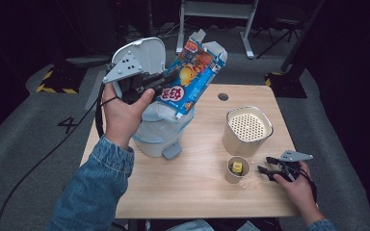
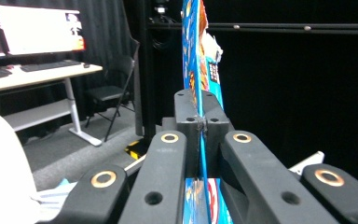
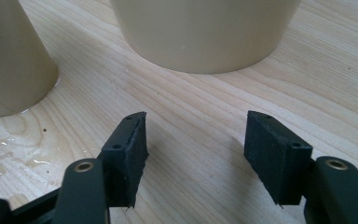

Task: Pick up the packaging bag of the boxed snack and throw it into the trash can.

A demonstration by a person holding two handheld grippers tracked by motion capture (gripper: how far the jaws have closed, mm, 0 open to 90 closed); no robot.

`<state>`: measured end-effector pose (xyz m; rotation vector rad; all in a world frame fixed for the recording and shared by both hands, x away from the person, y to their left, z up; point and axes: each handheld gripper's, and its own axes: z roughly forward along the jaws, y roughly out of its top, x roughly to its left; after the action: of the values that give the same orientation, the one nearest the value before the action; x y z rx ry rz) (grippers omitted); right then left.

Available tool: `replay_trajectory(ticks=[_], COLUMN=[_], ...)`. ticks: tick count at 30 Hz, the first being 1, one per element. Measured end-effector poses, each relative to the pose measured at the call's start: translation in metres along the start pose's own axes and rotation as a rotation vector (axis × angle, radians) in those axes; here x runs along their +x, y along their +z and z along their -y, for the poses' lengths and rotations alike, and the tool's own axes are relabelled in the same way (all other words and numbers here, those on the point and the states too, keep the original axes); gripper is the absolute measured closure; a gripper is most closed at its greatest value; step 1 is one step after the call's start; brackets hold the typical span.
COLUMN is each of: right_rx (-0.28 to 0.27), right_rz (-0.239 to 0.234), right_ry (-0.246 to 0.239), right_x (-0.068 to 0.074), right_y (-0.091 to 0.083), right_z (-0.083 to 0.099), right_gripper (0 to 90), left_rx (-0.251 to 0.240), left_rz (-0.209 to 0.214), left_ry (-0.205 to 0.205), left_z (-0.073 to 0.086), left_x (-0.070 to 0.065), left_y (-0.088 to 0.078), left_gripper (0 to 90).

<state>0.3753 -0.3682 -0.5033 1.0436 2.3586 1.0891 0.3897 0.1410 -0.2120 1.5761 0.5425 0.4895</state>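
Observation:
A flattened blue and orange drink carton (image 1: 192, 77) is held tilted in the air above a pale pedal bin (image 1: 161, 132) whose lid (image 1: 144, 55) stands up. My left gripper (image 1: 166, 84) is shut on the carton's lower edge. In the left gripper view the carton (image 2: 193, 56) rises edge-on from between the pressed pads of that gripper (image 2: 200, 121). At the table's right front my right gripper (image 1: 265, 164) rests low over the wood. Its jaws (image 3: 193, 149) stand apart with nothing between them.
A small beige cup (image 1: 236, 169) with a yellow thing inside stands just left of the right gripper; it is also in the right gripper view (image 3: 9, 70). Behind it stands a larger beige container (image 1: 247, 130) with a perforated insert. Water wets the wooden table (image 3: 9, 154) by the cup.

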Motion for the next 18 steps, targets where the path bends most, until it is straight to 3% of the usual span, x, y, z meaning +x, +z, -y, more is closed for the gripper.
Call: replay_trajectory(ticks=[9,18], right_rx=[0.0,0.0], right_rz=[0.0,-0.001], right_ry=[0.0,0.001], right_x=[0.0,0.0], right_y=[0.0,0.0], right_z=[0.0,0.0], right_gripper=[39.6,39.6], left_rx=[-0.051,-0.089], left_rz=[-0.102,-0.204], left_ry=[0.015,0.013], left_z=[-0.009,-0.007], left_x=[0.018,0.033], left_y=[-0.003,-0.001], left_gripper=[88.8,88.8])
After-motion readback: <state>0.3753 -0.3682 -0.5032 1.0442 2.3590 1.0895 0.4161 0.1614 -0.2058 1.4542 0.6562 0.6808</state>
